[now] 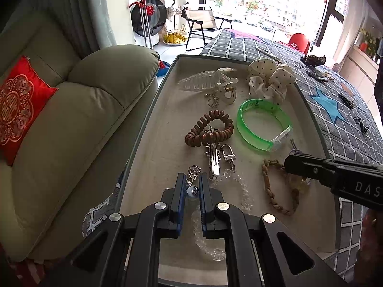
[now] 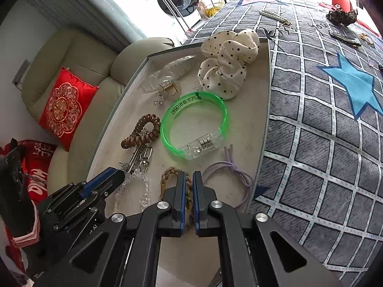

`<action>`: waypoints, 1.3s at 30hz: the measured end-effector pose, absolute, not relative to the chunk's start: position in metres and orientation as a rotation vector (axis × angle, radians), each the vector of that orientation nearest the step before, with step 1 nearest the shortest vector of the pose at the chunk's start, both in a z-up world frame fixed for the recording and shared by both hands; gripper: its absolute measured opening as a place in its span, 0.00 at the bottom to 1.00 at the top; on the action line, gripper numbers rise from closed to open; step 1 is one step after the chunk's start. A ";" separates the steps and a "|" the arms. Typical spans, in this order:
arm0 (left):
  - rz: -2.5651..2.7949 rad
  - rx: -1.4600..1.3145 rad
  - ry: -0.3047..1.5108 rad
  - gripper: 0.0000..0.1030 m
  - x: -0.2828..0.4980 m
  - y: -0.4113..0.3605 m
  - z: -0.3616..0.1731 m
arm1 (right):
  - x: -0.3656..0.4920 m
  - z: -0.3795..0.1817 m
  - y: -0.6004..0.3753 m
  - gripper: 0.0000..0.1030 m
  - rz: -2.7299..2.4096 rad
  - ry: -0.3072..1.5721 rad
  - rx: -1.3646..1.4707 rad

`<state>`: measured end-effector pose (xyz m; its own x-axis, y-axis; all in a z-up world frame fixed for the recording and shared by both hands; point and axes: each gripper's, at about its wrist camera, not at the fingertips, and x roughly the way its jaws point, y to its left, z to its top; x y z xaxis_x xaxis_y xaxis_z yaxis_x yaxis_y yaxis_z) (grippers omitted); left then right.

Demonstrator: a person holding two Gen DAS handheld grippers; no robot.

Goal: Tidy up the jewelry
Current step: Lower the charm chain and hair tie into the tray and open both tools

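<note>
A shallow beige tray (image 1: 153, 129) holds jewelry: a clear claw clip (image 1: 205, 81), a polka-dot scrunchie (image 1: 270, 81), a green bangle (image 1: 263, 124), a brown coil tie (image 1: 208, 129), a silver hair clip (image 1: 214, 160), a clear bead bracelet (image 1: 244, 191) and a braided tan bracelet (image 1: 280, 191). My left gripper (image 1: 192, 179) is shut on a small silver earring (image 1: 192, 179) just above the tray. My right gripper (image 2: 189, 179) is nearly shut over the braided bracelet (image 2: 167, 177); I cannot see if it grips it. A purple cord (image 2: 229, 169) lies to its right.
The tray (image 2: 263, 119) sits on a checked grey cloth (image 2: 323, 131) with a blue star. More pieces lie on the far cloth: a pearl clip (image 2: 273, 15), a dark scrunchie (image 2: 342, 16), dark clips (image 1: 346, 100). A beige sofa (image 1: 71, 119) with a red cushion (image 1: 19, 107) stands left.
</note>
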<state>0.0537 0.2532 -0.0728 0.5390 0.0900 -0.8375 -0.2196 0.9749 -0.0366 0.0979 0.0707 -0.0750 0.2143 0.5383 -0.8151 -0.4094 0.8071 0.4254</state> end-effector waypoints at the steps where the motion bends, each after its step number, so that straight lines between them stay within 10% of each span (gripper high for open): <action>1: 0.186 -0.146 0.985 0.12 0.054 0.253 -0.073 | 0.098 -0.074 0.071 0.07 0.661 1.185 0.128; 4: 0.189 -0.148 0.985 0.12 0.053 0.254 -0.072 | 0.097 -0.072 0.070 0.10 0.668 1.180 0.135; 8: 0.192 -0.144 0.985 0.12 0.052 0.253 -0.071 | 0.093 -0.065 0.068 0.50 0.682 1.150 0.142; 31: 0.214 -0.119 0.968 0.12 0.048 0.247 -0.063 | 0.068 -0.027 0.048 0.60 0.673 1.052 0.129; 33: 0.214 -0.118 0.967 0.36 0.048 0.246 -0.061 | 0.067 -0.026 0.046 0.60 0.673 1.050 0.130; 34: 0.221 -0.120 0.961 0.80 0.047 0.246 -0.060 | 0.067 -0.026 0.046 0.60 0.674 1.049 0.131; 35: 0.239 -0.119 0.934 0.95 0.044 0.246 -0.056 | 0.067 -0.025 0.046 0.60 0.674 1.048 0.131; 39: 0.225 -0.106 0.885 0.94 0.041 0.241 -0.043 | 0.066 -0.023 0.042 0.60 0.671 1.041 0.135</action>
